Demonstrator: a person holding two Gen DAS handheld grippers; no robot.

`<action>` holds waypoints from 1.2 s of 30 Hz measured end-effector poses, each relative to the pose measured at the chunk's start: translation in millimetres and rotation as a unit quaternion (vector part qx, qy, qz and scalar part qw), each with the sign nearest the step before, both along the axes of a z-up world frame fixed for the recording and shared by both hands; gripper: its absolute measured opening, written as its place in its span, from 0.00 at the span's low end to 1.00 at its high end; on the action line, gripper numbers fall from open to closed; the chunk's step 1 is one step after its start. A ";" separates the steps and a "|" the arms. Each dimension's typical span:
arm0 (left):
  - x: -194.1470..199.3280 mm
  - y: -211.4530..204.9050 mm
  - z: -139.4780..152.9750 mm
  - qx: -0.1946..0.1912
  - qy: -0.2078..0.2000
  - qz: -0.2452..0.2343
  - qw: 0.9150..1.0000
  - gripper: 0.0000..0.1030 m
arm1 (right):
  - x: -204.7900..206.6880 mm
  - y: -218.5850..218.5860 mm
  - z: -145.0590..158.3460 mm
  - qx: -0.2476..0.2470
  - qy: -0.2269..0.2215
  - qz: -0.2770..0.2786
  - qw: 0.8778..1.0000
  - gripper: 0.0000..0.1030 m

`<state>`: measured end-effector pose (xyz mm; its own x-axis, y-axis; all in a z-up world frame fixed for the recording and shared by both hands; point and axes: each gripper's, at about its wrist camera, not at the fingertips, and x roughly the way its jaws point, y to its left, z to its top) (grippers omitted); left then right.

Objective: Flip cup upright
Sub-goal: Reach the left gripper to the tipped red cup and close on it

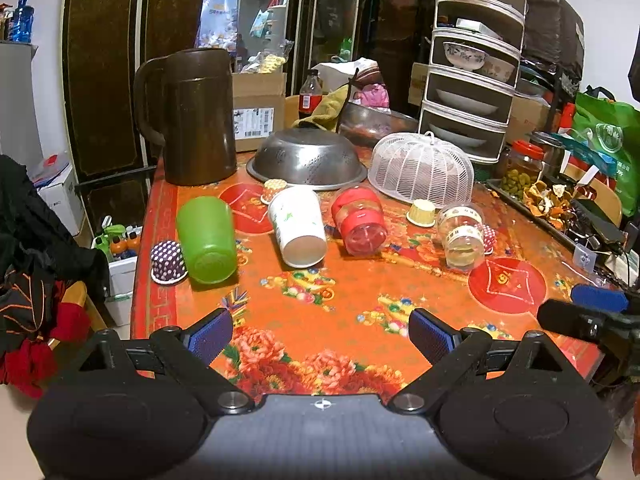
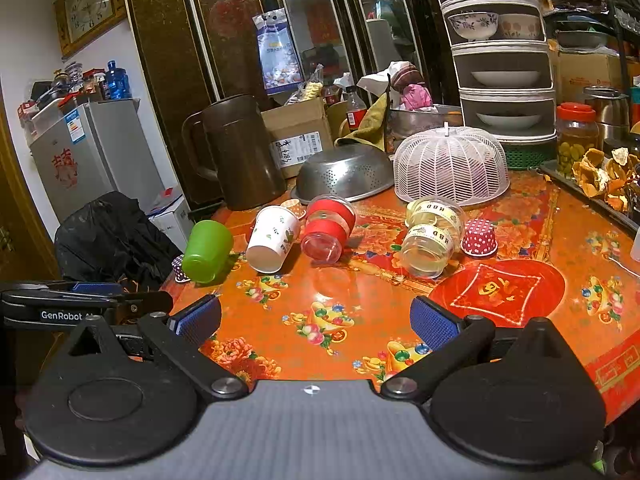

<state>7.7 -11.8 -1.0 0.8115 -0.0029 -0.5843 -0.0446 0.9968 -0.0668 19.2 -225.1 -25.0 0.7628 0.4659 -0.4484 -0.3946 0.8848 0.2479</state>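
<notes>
Several cups lie on their sides in a row on the orange floral table (image 1: pixel 320 304): a green cup (image 1: pixel 206 240) (image 2: pixel 206 250), a white paper cup (image 1: pixel 298 226) (image 2: pixel 272 238), a clear cup with red bands (image 1: pixel 360 220) (image 2: pixel 328 229) and a clear cup with taped bands (image 1: pixel 460 232) (image 2: pixel 432 236). Their bases face me. My left gripper (image 1: pixel 320 336) is open and empty, over the table's near edge, well short of the cups. My right gripper (image 2: pixel 316 320) is open and empty, also short of them.
Small cupcake liners sit upside down among the cups: purple dotted (image 1: pixel 168 262), yellow (image 1: pixel 422 212), red dotted (image 2: pixel 480 237). Behind stand a brown jug (image 1: pixel 196 116), an upturned steel colander (image 1: pixel 308 158), a white mesh food cover (image 1: pixel 422 168) and a tiered dish rack (image 1: pixel 476 60).
</notes>
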 end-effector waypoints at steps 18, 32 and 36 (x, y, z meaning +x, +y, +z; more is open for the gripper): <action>225.3 -57.1 -13.9 -0.032 0.184 0.002 0.982 0.86 | -7.4 -89.6 -26.1 0.059 0.020 -0.050 0.997 0.99; 279.1 -77.5 -51.6 0.058 0.230 0.048 0.970 0.66 | 0.8 -134.0 -45.2 0.090 0.035 -0.072 0.993 0.99; 278.9 -81.3 -53.6 0.071 0.227 0.048 0.970 0.58 | 1.9 -135.4 -46.4 0.094 0.038 -0.072 0.992 0.99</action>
<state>286.6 -93.1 -54.6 0.4623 0.1666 -0.8709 -0.1310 0.9842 0.1187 21.0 -360.5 -71.4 0.7949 0.4353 -0.4226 -0.2416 0.8661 0.4376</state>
